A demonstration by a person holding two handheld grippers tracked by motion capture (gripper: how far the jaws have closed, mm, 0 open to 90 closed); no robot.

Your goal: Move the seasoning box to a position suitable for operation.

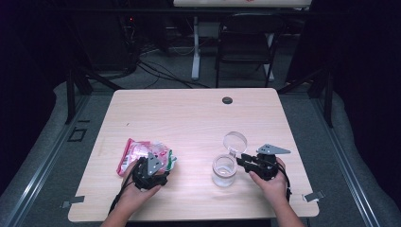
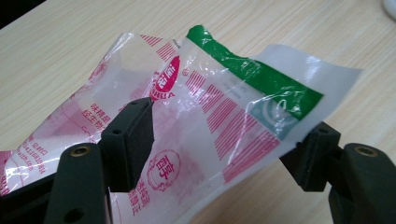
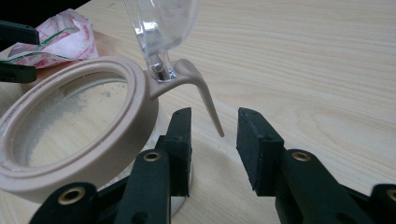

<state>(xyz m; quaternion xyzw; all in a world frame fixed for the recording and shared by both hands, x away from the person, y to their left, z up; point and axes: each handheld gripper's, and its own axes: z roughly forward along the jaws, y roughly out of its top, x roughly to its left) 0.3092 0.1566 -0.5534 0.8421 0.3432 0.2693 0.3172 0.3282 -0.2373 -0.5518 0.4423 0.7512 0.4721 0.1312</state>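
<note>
Near edge of the table (image 1: 189, 198): both forearms come in from the bottom of the high view, one gripper per hand.

Left gripper (image 1: 150, 171): sits at the near-left of the table, over the near end of the plastic bag (image 1: 144, 155). In the left gripper view the jaws stand wide apart with the bag (image 2: 210, 112) between them. Left pad (image 2: 133, 140) lies against the film, right pad (image 2: 310, 156) sits under the bag's white edge. Not a clamp; the film is slack, not pinched flat. Bag is clear film with red/pink print, a green strip near the top and a white sealed edge. White granules are visible inside. It lies crumpled on the tabletop, well apart from the jar.

Right gripper (image 1: 246, 161): sits at the near-right, pointing left at the glass jar (image 1: 223, 170). In the right gripper view the jaws are apart, partly open, holding nothing. The beige lever (image 3: 205, 95) of the jar's collar hangs down between and just ahead of the pads, touching neither. The left jaw is just beside the jar's beige rim (image 3: 116, 140).

Jar: upright, right of table centre, with a thin layer of white grains at the bottom. The clear hinged lid (image 1: 235, 141) is flipped open, standing on the jar's far side.

Farther back: a dark round grommet (image 1: 227, 100) sits near the table's far edge, and a black chair (image 1: 246, 42) stands on the floor beyond.
</note>
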